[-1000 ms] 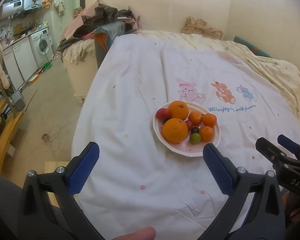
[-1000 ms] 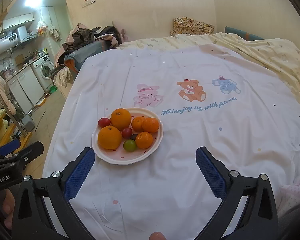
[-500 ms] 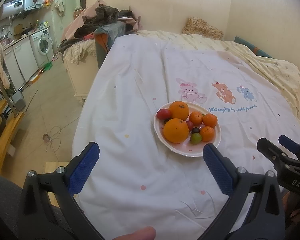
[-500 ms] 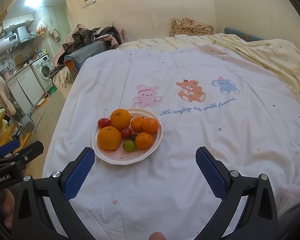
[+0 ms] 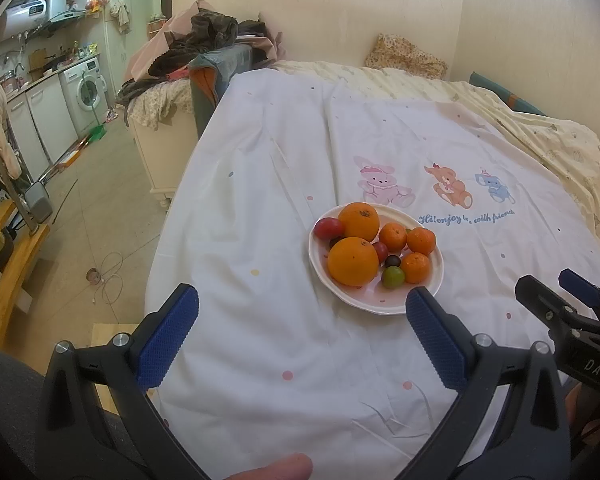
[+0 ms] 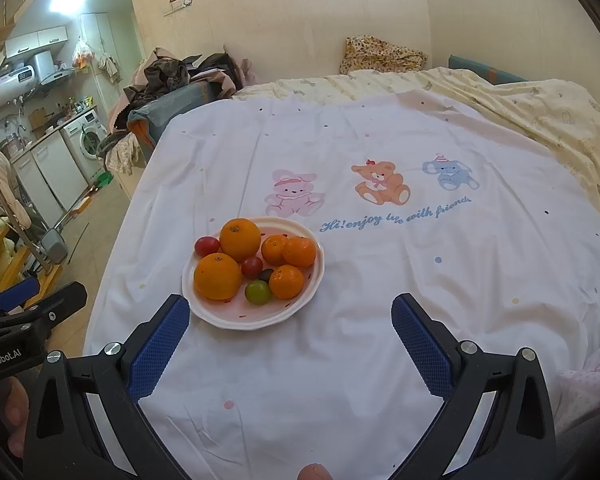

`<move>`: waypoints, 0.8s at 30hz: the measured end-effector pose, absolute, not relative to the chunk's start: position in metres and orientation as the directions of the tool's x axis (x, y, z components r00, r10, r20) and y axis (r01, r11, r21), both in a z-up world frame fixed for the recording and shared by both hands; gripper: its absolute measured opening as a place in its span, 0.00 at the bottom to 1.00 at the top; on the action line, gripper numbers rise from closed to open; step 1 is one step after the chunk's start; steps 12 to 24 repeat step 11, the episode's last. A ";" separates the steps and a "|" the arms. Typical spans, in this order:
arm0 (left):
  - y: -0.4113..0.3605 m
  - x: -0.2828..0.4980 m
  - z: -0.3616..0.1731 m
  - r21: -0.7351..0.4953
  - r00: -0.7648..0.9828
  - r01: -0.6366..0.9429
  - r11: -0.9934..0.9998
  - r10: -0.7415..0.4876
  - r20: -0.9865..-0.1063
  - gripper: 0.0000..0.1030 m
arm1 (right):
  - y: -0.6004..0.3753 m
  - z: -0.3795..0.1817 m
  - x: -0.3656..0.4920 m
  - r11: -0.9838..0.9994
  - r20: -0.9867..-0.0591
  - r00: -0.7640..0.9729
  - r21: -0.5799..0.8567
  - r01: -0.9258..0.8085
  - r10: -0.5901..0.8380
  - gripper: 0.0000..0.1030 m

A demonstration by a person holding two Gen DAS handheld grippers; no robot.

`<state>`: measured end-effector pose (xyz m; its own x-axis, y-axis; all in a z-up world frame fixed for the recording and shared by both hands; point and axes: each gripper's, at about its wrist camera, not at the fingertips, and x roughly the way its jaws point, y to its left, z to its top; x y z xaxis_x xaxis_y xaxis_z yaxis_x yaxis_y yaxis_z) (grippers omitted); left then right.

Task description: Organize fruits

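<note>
A white sheet (image 6: 380, 320) printed with cartoon animals covers the bed (image 6: 540, 112); a kitchen with a washing machine (image 5: 86, 90) lies left. The pink plate (image 6: 220, 318) on the sheet holds oranges (image 6: 217, 276), tangerines (image 6: 286, 281), and what look like small tomatoes. Left hand-held gripper (image 5: 298, 330) and right hand-held gripper (image 6: 290, 336) hover near it, jaws wide and empty.

A white plate (image 5: 396, 307) sits on the sheet (image 5: 268, 208), holding two oranges (image 5: 353, 261), three tangerines (image 5: 393, 236), red tomatoes (image 5: 328, 227) and a green one (image 5: 393, 277). The left gripper (image 5: 298, 312) hangs spread wide above the sheet, short of the plate. The right gripper (image 5: 560, 292) pokes in at the right edge.
</note>
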<state>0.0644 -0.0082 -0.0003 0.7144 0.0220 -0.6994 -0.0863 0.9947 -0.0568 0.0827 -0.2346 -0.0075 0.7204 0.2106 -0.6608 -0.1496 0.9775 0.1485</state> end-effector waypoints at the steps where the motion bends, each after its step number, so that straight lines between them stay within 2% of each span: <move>1: -0.008 0.064 0.000 -0.057 0.714 -0.087 0.995 0.022 -0.700 0.99 | -0.235 -0.008 0.083 0.978 -0.661 0.721 0.148 -0.150 0.210 1.00; 24: -0.006 0.063 0.001 -0.050 0.722 -0.092 0.994 0.032 -0.692 0.99 | -0.234 -0.007 0.082 0.977 -0.661 0.719 0.150 -0.153 0.214 1.00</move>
